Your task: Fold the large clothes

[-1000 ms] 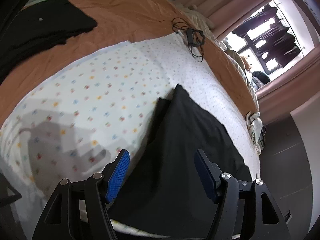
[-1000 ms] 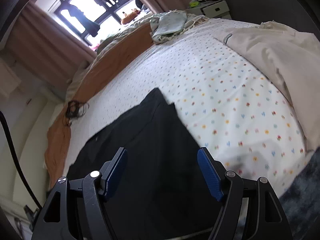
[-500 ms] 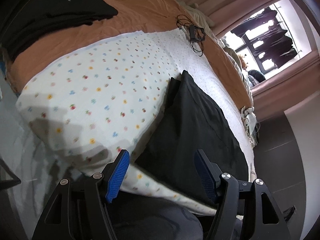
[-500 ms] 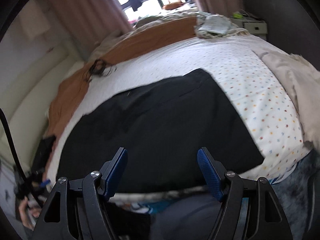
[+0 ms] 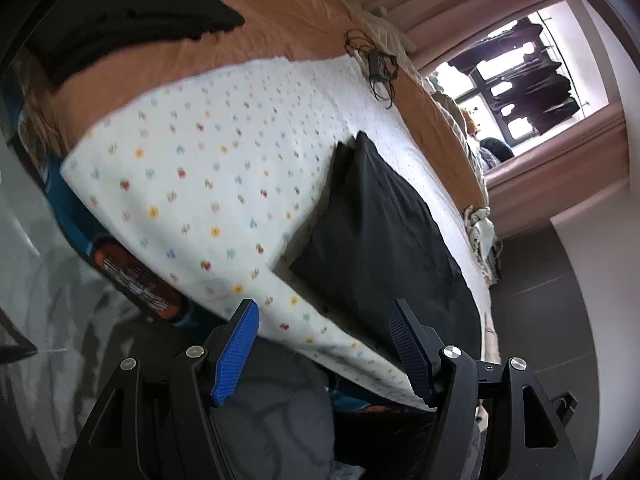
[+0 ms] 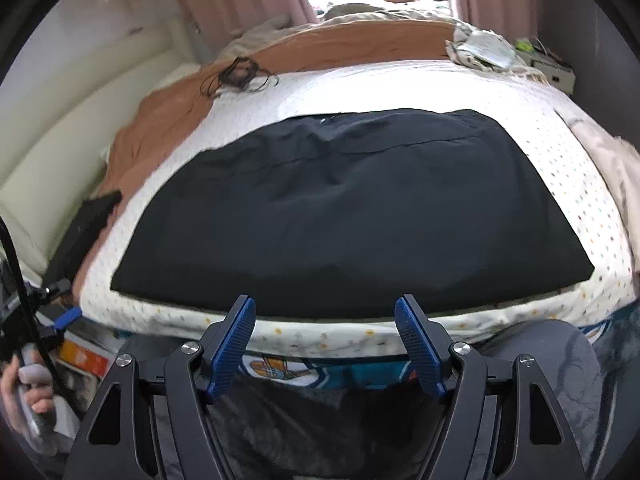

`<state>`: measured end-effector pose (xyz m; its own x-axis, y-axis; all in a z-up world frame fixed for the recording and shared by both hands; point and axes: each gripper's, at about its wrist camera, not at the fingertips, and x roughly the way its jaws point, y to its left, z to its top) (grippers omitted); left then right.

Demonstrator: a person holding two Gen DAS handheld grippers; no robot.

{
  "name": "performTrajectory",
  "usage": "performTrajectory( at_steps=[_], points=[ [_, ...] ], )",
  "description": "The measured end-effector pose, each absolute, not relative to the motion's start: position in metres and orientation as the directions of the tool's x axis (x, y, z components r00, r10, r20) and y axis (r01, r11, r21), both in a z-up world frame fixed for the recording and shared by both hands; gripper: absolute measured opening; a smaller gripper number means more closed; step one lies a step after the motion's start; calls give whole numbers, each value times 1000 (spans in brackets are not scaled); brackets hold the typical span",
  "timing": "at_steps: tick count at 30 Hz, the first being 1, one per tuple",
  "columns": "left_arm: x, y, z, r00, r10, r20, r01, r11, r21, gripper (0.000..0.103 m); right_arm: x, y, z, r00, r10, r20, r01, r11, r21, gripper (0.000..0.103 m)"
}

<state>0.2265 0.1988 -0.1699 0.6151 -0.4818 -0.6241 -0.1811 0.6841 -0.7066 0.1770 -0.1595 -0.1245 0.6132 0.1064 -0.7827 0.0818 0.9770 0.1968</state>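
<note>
The right gripper [image 6: 325,342] stands wide with nothing between its blue ribbed pads [image 6: 232,346], hanging just off the near edge of the bed. Straight ahead of it the large black folded garment [image 6: 352,216] lies flat, a broad smooth slab reaching almost to the bed's near edge. It rests on a white sheet dotted with small coloured prints [image 6: 568,184]. Farther ahead, a rust-orange blanket [image 6: 344,46] crosses the bed, with a tangle of black cable [image 6: 240,76] on it to the left.

The left gripper [image 5: 324,346] is also spread wide and empty, held off the bed's corner. The black garment [image 5: 380,232] lies ahead and to its right, apart from its pads. To the left ahead stretches the dotted sheet [image 5: 192,168], and beyond it a second dark garment [image 5: 120,16] lies on the orange blanket [image 5: 280,20].
</note>
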Motion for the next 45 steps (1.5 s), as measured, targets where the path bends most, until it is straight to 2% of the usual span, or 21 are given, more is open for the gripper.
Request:
performTrajectory(
  at_steps=[9, 18, 24, 35, 40, 45],
  points=[
    [242, 190, -192, 592, -517, -618, -175, 665, -726, 68, 204, -122, -147, 575, 41, -817, 45, 996, 82, 72],
    [265, 187, -199, 582, -531, -616, -182, 653, -735, 67, 233, -115, -179, 510, 22, -860, 68, 996, 66, 72],
    [285, 179, -209, 553, -530, -643, -214, 656, -724, 66, 256, -113, -188, 476, 8, -879, 65, 997, 44, 67],
    [307, 168, -213, 554, -515, -654, -235, 656, -717, 65, 334, -126, -203, 410, 11, -912, 68, 997, 43, 67],
    [315, 163, -214, 551, -508, -662, -259, 650, -715, 60, 381, -134, -203, 393, 6, -920, 69, 997, 35, 64],
    [326, 159, -215, 545, -508, -668, -282, 639, -716, 57, 420, -148, -202, 380, 12, -925, 92, 994, 51, 49]
  ],
)
